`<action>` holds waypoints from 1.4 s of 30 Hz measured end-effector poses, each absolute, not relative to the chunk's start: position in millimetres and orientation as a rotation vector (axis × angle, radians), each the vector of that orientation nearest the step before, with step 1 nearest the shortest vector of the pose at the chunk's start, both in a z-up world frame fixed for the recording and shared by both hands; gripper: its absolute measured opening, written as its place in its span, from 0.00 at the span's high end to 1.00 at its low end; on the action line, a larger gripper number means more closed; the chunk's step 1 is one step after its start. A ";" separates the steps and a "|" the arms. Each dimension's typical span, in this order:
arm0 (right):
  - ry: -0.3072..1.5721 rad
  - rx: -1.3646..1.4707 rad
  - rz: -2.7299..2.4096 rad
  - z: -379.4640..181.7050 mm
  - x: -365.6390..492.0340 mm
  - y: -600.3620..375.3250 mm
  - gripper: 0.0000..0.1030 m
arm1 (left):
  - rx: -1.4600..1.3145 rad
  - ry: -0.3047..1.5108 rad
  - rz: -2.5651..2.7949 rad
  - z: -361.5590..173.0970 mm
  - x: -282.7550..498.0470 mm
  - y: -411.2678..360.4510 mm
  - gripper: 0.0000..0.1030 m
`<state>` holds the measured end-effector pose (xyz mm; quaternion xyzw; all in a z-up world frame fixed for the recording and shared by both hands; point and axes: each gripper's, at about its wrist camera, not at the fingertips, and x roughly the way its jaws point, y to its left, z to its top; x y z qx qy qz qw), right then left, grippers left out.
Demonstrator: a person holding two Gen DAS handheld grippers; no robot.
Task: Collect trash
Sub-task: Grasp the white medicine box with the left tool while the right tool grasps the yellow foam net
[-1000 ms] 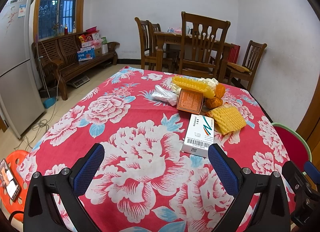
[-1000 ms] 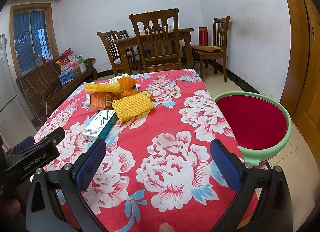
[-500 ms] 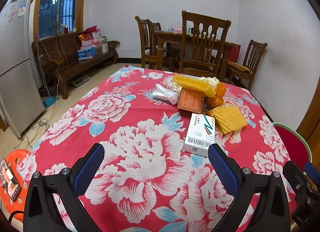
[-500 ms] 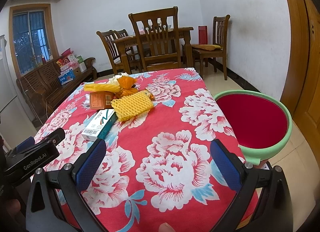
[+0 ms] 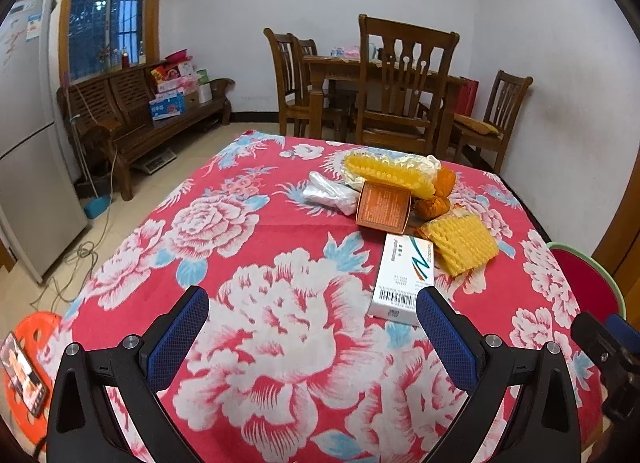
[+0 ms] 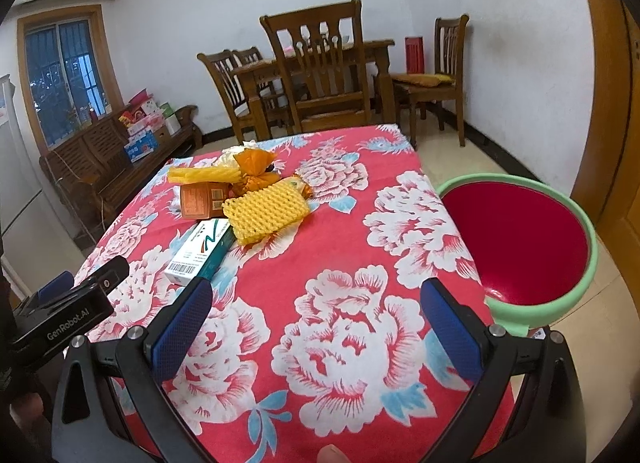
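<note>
— So what could go wrong now?

— I think the trash might slide. It all sits in one heap on the far part of the surface [image 6: 352, 247], with the flowery red cloth under it. If a tool pulls one piece, the others could come along, or the cloth could bunch up.

— Are the tools holding anything?

— No. The left tool [image 5: 312, 327] is spread wide and empty, low over the near edge. The right tool [image 6: 316, 315] is spread wide too, with nothing in it.

— What else could go bad?

— The red bowl with the green rim [image 6: 576, 299] stands off the right side of the surface, lower down. A thing let go too soon could miss it and land on the floor. The yellow foam nets are soft, so they may squash and slip out.

— Count the trash for me.

— One white box [image 5: 404, 279], closest to the left tool. One orange box [image 5: 383, 212]. Two yellow foam nets: one [image 5: 462, 244] beside the white box, one [image 5: 388, 174] farther back. One clear bag [image 5: 329, 194]. Some orange wrappers [image 5: 434, 205], maybe two, I cannot tell. One bowl. Two tools.
</note>
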<state>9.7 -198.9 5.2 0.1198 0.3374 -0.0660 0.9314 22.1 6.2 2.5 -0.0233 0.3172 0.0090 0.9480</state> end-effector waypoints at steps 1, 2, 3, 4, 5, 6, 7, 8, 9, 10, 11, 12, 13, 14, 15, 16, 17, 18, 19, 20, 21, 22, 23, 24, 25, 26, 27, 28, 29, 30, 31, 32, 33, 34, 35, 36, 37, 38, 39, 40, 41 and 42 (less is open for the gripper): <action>0.700 0.249 -0.128 7.0 13.2 -201.3 0.01 | -0.041 0.652 0.014 3.6 25.6 5.1 0.00; 0.708 0.250 -0.127 9.0 16.2 -203.3 0.01 | -0.030 0.658 0.009 4.2 28.7 3.4 0.00; 0.712 0.251 -0.128 10.2 18.7 -204.6 0.01 | -0.019 0.665 0.004 5.4 33.7 0.7 0.00; 0.713 0.250 -0.130 11.2 21.2 -205.8 0.01 | -0.010 0.670 -0.001 5.7 37.1 -1.8 0.00; 0.715 0.242 -0.133 12.2 26.4 -207.3 0.01 | -0.003 0.675 -0.008 5.7 41.0 -4.4 0.00; 0.717 0.233 -0.136 13.3 29.0 -207.6 0.01 | 0.003 0.685 -0.017 4.9 44.6 -7.4 0.00; 0.721 0.224 -0.140 14.5 32.8 -208.9 0.01 | 0.005 0.696 -0.028 3.8 48.3 -10.3 0.00; 0.723 0.219 -0.140 15.7 36.0 -210.6 0.01 | 0.006 0.706 -0.041 2.9 51.4 -13.7 0.00; 0.726 0.213 -0.139 16.3 39.5 -212.1 0.01 | 0.008 0.718 -0.054 1.5 54.8 -17.2 0.00; 0.726 0.209 -0.140 17.5 40.6 -212.4 0.01 | 0.010 0.733 -0.067 -0.8 59.0 -21.4 0.00; 0.729 0.208 -0.143 18.1 45.4 -217.1 0.01 | 0.013 0.741 -0.076 -2.5 61.1 -24.8 0.00; 0.729 0.206 -0.146 19.1 46.4 -218.4 0.01 | 0.019 0.753 -0.087 -5.4 65.1 -29.5 0.00; 0.732 0.206 -0.147 19.7 48.8 -221.2 0.01 | 0.027 0.763 -0.094 -7.7 68.2 -33.3 0.00; 0.734 0.207 -0.147 20.3 50.1 -222.7 0.01 | 0.041 0.774 -0.101 -10.4 71.9 -38.2 0.00; 0.735 0.208 -0.148 20.7 50.5 -224.0 0.01 | 0.055 0.785 -0.107 -12.9 75.1 -42.4 0.00; 0.737 0.210 -0.150 20.9 50.8 -225.4 0.01 | 0.067 0.796 -0.114 -15.2 78.1 -45.6 0.00; 0.739 0.211 -0.151 21.0 51.5 -226.5 0.01 | 0.074 0.810 -0.126 -18.1 81.7 -49.9 0.00; 0.743 0.214 -0.152 20.8 51.7 -227.7 0.01 | 0.076 0.824 -0.138 -20.4 84.9 -52.6 0.00; 0.747 0.216 -0.152 20.4 52.1 -229.2 0.01 | 0.075 0.834 -0.146 -23.1 87.3 -54.2 0.00; 0.752 0.218 -0.152 19.6 53.4 -230.5 0.01 | 0.074 0.844 -0.153 -25.0 89.3 -55.4 0.00; 0.756 0.218 -0.151 18.2 54.5 -231.9 0.01 | 0.072 0.854 -0.164 -26.8 91.6 -56.7 0.00; 0.759 0.217 -0.151 17.2 55.3 -232.8 0.01 | 0.073 0.857 -0.168 -27.8 93.1 -57.7 0.00; 0.761 0.216 -0.151 16.5 55.7 -233.4 0.01 | 0.074 0.858 -0.172 -29.0 94.7 -58.8 0.01; 0.764 0.215 -0.151 16.3 56.0 -233.6 0.01 | 0.076 0.860 -0.174 -30.0 96.3 -58.9 0.01; 0.767 0.214 -0.152 16.1 56.6 -233.8 0.01 | 0.075 0.863 -0.178 -31.1 98.0 -59.2 0.01; 0.767 0.214 -0.153 14.2 57.3 -234.1 0.01 | 0.073 0.867 -0.182 -31.4 99.4 -58.7 0.03; 0.768 0.215 -0.153 13.5 57.4 -234.7 0.01 | 0.070 0.870 -0.186 -32.2 100.9 -58.4 0.10; 0.770 0.216 -0.152 13.4 57.8 -234.9 0.01 | 0.068 0.875 -0.189 -33.4 102.4 -58.5 0.13; 0.771 0.215 -0.152 12.0 59.1 -234.6 0.01 | 0.068 0.882 -0.192 -34.9 104.5 -58.9 0.18; 0.772 0.215 -0.153 12.0 59.3 -234.2 0.01 | 0.064 0.891 -0.197 -36.4 106.1 -58.6 0.23; 0.774 0.216 -0.152 11.8 59.4 -233.8 0.01 | 0.056 0.901 -0.207 -38.3 108.0 -58.5 0.25; 0.776 0.218 -0.150 11.5 59.9 -233.7 0.01 | 0.049 0.909 -0.215 -39.7 109.2 -58.2 0.29; 0.779 0.218 -0.148 11.4 60.5 -233.4 0.01 | 0.041 0.915 -0.225 -41.0 110.5 -58.0 0.33; 0.780 0.215 -0.145 11.8 60.8 -232.6 0.01 | 0.041 0.915 -0.229 -42.2 111.4 -58.4 0.34; 0.780 0.212 -0.144 11.8 61.8 -231.5 0.01 | 0.048 0.906 -0.230 -41.7 111.0 -59.3 0.40; 0.780 0.208 -0.143 12.3 62.3 -230.7 0.01 | 0.050 0.905 -0.242 -41.3 110.8 -59.7 0.48; 0.781 0.206 -0.142 12.5 63.1 -230.1 0.01 | 0.053 0.900 -0.246 -40.9 110.5 -60.2 0.49; 0.781 0.205 -0.141 12.7 63.9 -229.4 0.01 | 0.051 0.901 -0.249 -40.8 110.8 -59.5 0.49; 0.782 0.204 -0.141 12.9 64.8 -228.9 0.01 | 0.048 0.900 -0.254 -40.6 110.4 -59.2 0.49; 0.784 0.203 -0.140 12.8 65.7 -228.2 0.01 | 0.049 0.898 -0.255 -40.5 109.8 -58.7 0.49; 0.785 0.203 -0.139 12.8 66.3 -227.6 0.01 | 0.051 0.895 -0.255 -40.0 109.0 -58.3 0.49; 0.786 0.202 -0.137 12.8 67.1 -227.0 0.01 | 0.055 0.889 -0.253 -39.0 107.7 -58.0 0.49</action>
